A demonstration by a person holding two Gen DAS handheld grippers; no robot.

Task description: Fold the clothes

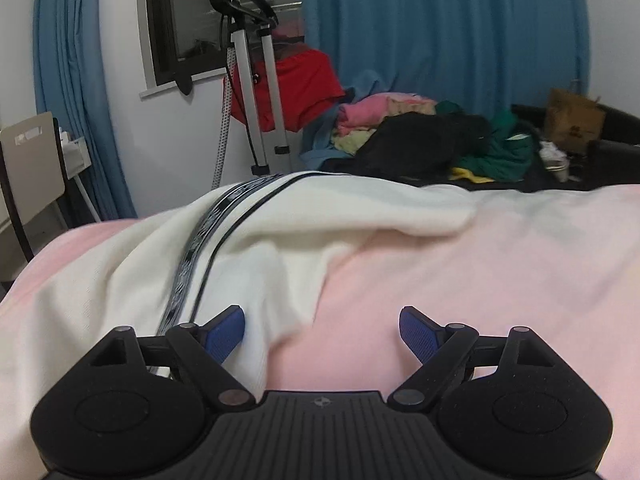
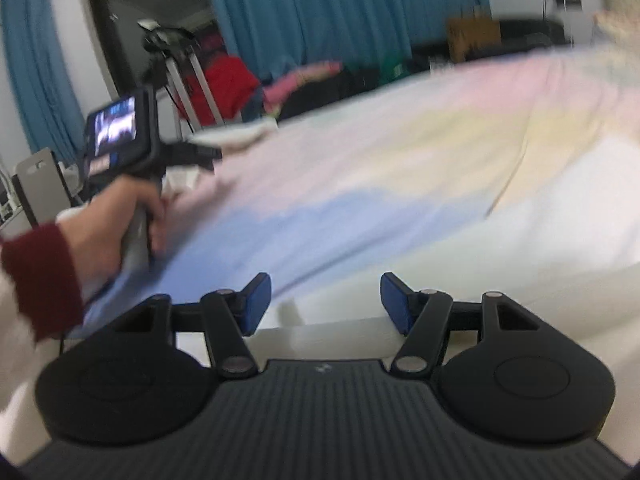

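**Q:** ok what's the setup, biggest stuff first?

**me:** the bed (image 1: 500, 264) fills most of both views; its sheet is pink at my left side and in the right-wrist view it runs in blurry bands of pink, yellow, blue and white. behind it hang blue curtains (image 1: 440, 20); between them is a dark window (image 1: 180, 12).

**Q:** and the thing you're folding?

**me:** a white garment (image 1: 280, 216) with a black patterned stripe lies rumpled on the pink sheet, across the left half of my left view; it reaches from the far edge of the bed right down to my left tongs.

**Q:** other clothes?

**me:** a pile (image 1: 420, 136) beyond the bed: pink, black, green and yellow bits; something red (image 1: 304, 84) hangs behind a silver stand (image 1: 260, 92); a brown bag (image 1: 572, 120) sits further right.

**Q:** tongs?

**me:** left tongs (image 1: 322, 332) are spread wide, gripping nothing; the left blue pad (image 1: 224, 336) is up against the white cloth, the other pad is over bare sheet. right tongs (image 2: 326, 300) are also released, wide apart and empty, low over the white and blue part of the sheet. from the right cam I see my left hand (image 2: 116, 224), maroon cuff, wrapped round the handle; too blurry for more.
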